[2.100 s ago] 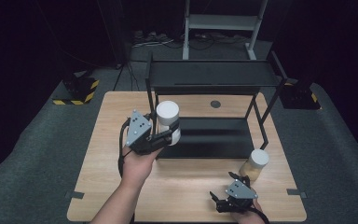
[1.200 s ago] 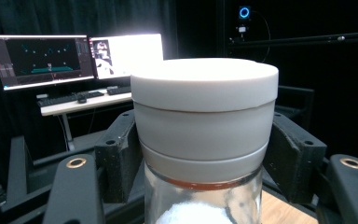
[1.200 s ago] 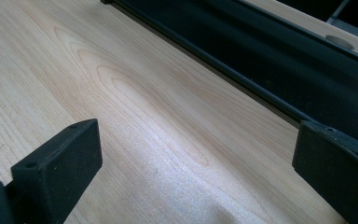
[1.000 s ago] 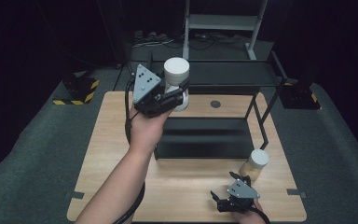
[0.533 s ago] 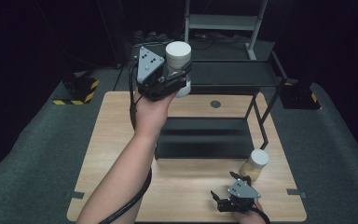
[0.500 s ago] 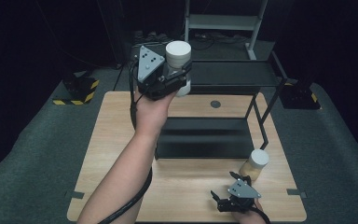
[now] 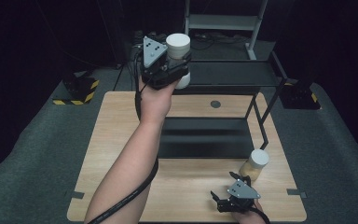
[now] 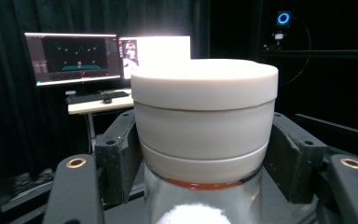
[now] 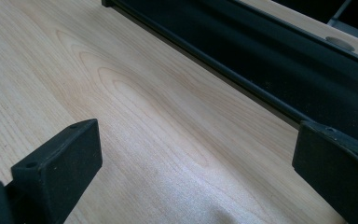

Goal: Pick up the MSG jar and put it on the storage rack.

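My left gripper (image 7: pixel 179 65) is raised at the left end of the black shelf's top tier (image 7: pixel 233 73), shut on a clear jar with a white lid (image 7: pixel 177 45). In the left gripper view the white-lidded jar (image 8: pixel 204 119) stands upright between both black pads (image 8: pixel 116 158), gripped just under the lid. My right gripper (image 7: pixel 223 193) rests low near the table's front edge with its jaws wide apart; in the right gripper view nothing but bare wood lies between its fingers (image 9: pixel 60 161). A second jar (image 7: pixel 257 164), white-lidded with yellowish contents, stands on the table just beyond the right gripper.
The black two-tier shelf (image 7: pixel 205 140) stands across the middle of the wooden table (image 7: pixel 116 140); its lower tray (image 9: pixel 279 74) is just beyond my right gripper. Monitors (image 8: pixel 74 58) on a desk glow in the dark room behind.
My left gripper has carried the jar up from beside the lower shelf to the top tier's level, then farther back and slightly right. The right gripper and the second jar have stayed put.
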